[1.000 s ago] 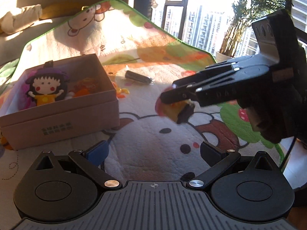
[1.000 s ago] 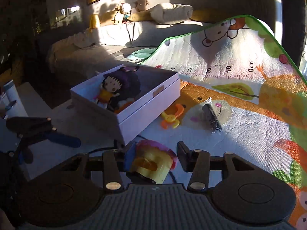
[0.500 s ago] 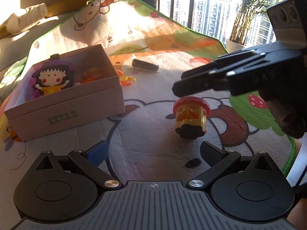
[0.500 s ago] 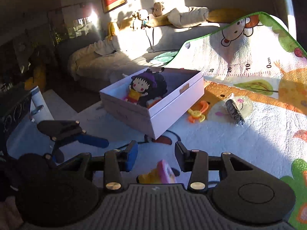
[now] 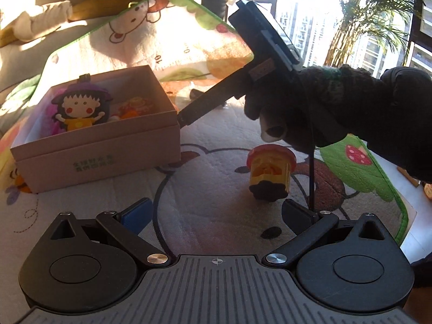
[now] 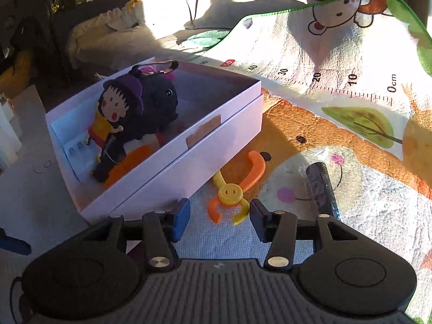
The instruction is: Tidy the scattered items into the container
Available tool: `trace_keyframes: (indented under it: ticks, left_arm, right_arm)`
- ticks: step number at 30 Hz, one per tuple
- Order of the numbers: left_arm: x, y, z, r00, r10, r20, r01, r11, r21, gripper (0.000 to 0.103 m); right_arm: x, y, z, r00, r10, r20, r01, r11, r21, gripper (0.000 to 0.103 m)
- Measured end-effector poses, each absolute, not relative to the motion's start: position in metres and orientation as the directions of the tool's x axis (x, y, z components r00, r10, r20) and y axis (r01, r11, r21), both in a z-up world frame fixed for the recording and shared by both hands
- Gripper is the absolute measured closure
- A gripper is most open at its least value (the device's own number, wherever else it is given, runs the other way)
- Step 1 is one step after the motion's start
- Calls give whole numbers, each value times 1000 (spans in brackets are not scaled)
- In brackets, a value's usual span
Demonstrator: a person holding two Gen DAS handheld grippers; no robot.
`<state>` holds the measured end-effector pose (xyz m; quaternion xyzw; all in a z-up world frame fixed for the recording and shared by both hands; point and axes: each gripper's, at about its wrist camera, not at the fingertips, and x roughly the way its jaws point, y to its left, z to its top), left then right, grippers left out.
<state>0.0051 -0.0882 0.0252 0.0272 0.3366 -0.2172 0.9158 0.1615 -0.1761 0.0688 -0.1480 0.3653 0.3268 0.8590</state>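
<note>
The box (image 6: 216,145), a pale cardboard one standing on the play mat (image 6: 351,108), is open at the top and already holds a flat cartoon girl figure (image 6: 118,108) in a purple hat, a dark plush animal (image 6: 159,102) behind her, and something orange (image 6: 129,162) low at the near end (too hidden to name).

The right gripper (image 6: 218,220) has its jaws spread wide with nothing between them, low over the mat just beside the box's long wall; an orange and yellow smiley clip (image 6: 232,189) lies directly ahead of the fingertips, touching neither. A dark wrapped stick (image 6: 321,186) lies on the mat to its right.

The left gripper (image 5: 216,214) is likewise wide open and empty. Ahead of it a small yellow toy with a red cap (image 5: 271,172) stands on the mat, well apart from the box.
</note>
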Motion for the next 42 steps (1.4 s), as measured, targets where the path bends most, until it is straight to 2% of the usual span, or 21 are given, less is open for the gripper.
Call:
trace_keyframes:
  ticks: [3, 4, 15, 22, 23, 25, 32, 36, 38, 42]
  left_arm:
    - [7, -85, 23, 677, -379, -631, 407, 907, -109, 0]
    - [7, -84, 22, 676, -380, -632, 405, 907, -113, 0]
    - [6, -90, 16, 654, -407, -638, 424, 895, -137, 0]
    - [6, -95, 18, 666, -404, -627, 431, 895, -118, 0]
    - [10, -94, 19, 670, -397, -628, 423, 899, -116, 0]
    - [22, -91, 20, 676, -385, -629, 401, 908, -124, 0]
    - [65, -89, 28, 689, -359, -629, 322, 930, -178, 0]
    - [78, -97, 28, 682, -381, -625, 333, 922, -198, 0]
    - [84, -103, 27, 686, -385, -618, 346, 919, -190, 0]
    - [91, -110, 26, 690, -384, -613, 330, 921, -205, 0]
  right_arm:
    - [160, -177, 67, 526, 453, -720, -661, 751, -10, 72]
    - [157, -180, 69, 529, 452, -718, -654, 756, -6, 73]
    - [82, -258, 86, 549, 428, -718, -601, 799, 16, 74]
    - [32, -319, 87, 615, 386, -688, -470, 879, 73, 72]
    - [25, -324, 84, 624, 378, -684, -450, 889, 80, 70]
    - [12, -331, 77, 637, 372, -675, -418, 902, 103, 53]
    - [-12, -354, 59, 673, 441, -593, -309, 897, 317, 37]
    - [-16, -356, 54, 712, 407, -572, -273, 911, 309, 19]
    - [-18, -354, 53, 717, 400, -571, -273, 915, 299, 16]
    - [-15, -349, 52, 705, 401, -584, -285, 915, 285, 1]
